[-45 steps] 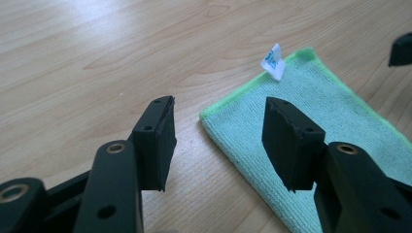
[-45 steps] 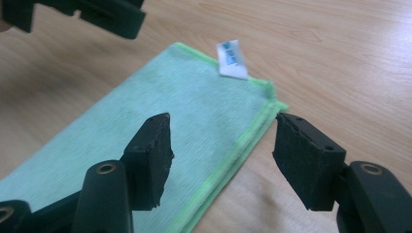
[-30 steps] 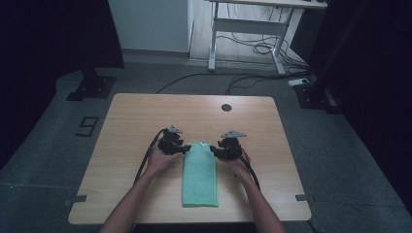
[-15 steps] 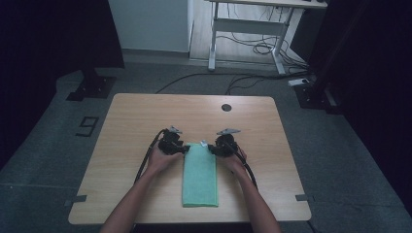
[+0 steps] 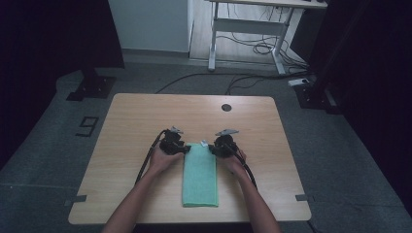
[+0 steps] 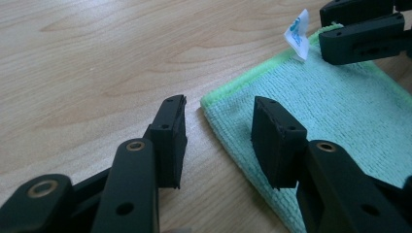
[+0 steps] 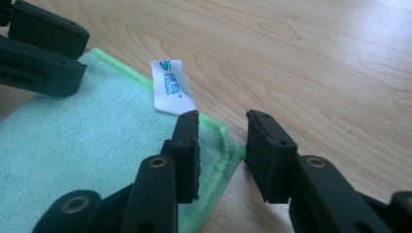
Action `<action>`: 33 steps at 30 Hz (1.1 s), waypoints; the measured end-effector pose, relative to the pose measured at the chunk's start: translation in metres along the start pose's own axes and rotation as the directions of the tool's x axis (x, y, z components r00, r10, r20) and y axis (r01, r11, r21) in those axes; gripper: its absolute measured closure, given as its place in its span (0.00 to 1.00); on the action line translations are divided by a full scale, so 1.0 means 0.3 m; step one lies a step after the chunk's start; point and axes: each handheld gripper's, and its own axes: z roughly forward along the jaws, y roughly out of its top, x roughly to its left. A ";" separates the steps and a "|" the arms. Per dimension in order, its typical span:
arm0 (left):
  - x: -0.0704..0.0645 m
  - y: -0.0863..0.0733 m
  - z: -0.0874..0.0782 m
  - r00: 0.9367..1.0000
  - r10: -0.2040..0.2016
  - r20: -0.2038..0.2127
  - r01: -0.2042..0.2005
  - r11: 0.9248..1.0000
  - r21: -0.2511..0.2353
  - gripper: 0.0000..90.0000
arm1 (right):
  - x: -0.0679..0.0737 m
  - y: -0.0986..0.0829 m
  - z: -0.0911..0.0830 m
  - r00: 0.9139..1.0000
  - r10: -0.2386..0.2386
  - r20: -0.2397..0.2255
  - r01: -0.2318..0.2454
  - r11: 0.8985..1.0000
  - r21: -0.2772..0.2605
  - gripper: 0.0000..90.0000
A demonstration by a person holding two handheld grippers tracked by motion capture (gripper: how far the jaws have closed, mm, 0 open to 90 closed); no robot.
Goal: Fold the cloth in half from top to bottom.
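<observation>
A green cloth [image 5: 199,174], folded into a long strip, lies on the wooden table [image 5: 136,116] and runs toward the person. A white label [image 7: 170,91] sticks up at its far edge. My left gripper [image 5: 180,148] stands open at the strip's far left corner [image 6: 214,104], one jaw over bare wood and one over the cloth. My right gripper [image 5: 214,147] is open at the far right corner [image 7: 221,133], whose layered edge lies between its jaws. Nothing is clamped in either one. Each gripper view also shows the other gripper [image 6: 362,31] [image 7: 41,48] across the cloth.
A dark round grommet [image 5: 226,107] sits near the table's far edge. Cables trail from both grippers toward the person's forearms [image 5: 138,194]. On the floor beyond the table are a desk frame [image 5: 248,29], loose cables and dark stands.
Both grippers have edged inward to the cloth's far corners. The cloth itself has not moved.
</observation>
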 end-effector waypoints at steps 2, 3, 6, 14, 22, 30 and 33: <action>-0.002 0.002 0.002 1.000 0.001 -0.002 -0.001 1.000 0.001 0.63 | -0.003 0.001 0.001 1.000 -0.001 -0.007 0.001 1.000 0.000 0.77; -0.005 0.001 0.003 1.000 0.006 -0.004 -0.006 1.000 0.001 0.63 | -0.003 0.002 0.002 1.000 0.000 -0.015 0.000 1.000 0.001 0.80; -0.009 0.001 0.003 1.000 0.017 -0.010 -0.017 1.000 0.004 0.65 | -0.001 0.002 0.004 0.999 0.002 -0.038 -0.002 1.000 0.000 0.87; -0.018 -0.007 0.008 0.999 0.021 0.028 -0.021 1.000 -0.007 0.84 | -0.011 -0.012 0.005 0.997 0.023 -0.079 -0.026 0.999 -0.026 0.93; -0.015 -0.006 -0.009 0.998 0.031 0.048 -0.030 0.999 -0.024 0.94 | -0.021 -0.016 -0.010 0.992 0.043 -0.121 -0.050 0.997 -0.054 0.94; -0.021 0.021 -0.051 0.997 0.048 0.053 -0.045 0.996 -0.071 0.96 | -0.021 0.010 -0.071 0.989 0.018 -0.147 -0.036 0.992 -0.120 0.95; -0.029 0.036 -0.070 0.997 0.060 0.046 -0.055 0.994 -0.091 0.96 | -0.026 0.014 -0.086 0.988 0.022 -0.153 -0.044 0.989 -0.139 0.95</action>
